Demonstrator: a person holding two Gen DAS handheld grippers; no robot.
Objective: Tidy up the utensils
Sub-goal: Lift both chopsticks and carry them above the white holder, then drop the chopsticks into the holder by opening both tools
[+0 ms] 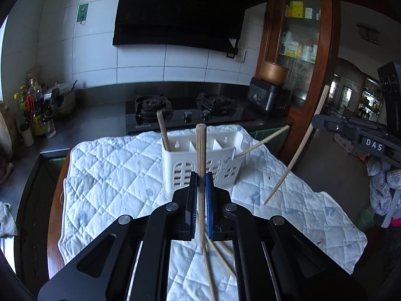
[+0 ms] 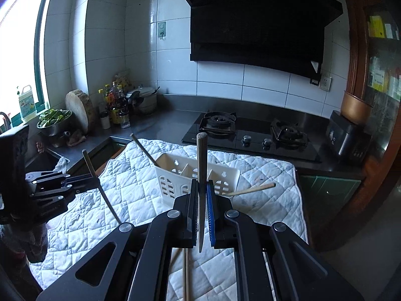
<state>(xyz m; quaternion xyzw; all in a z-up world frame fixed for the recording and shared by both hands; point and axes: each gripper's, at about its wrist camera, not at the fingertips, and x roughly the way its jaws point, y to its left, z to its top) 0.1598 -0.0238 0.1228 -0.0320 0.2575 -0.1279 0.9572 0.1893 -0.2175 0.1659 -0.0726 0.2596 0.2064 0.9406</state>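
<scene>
Each hand has one chopstick clamped upright: left gripper (image 1: 201,183) on the left chopstick (image 1: 200,150), right gripper (image 2: 202,188) on the right chopstick (image 2: 202,155). Both are near the white caddy (image 1: 200,160), thick ends up, probably for dropping in. Two already lean inside; more lie loose on the quilted cloth (image 1: 112,170).

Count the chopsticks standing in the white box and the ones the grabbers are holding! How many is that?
Chopsticks in the white holder: 2 (left chopstick, right chopstick)
Chopsticks held in shut jaws: 2 (upright chopstick in the left gripper, second upright chopstick in the right gripper)
Total: 4
</scene>
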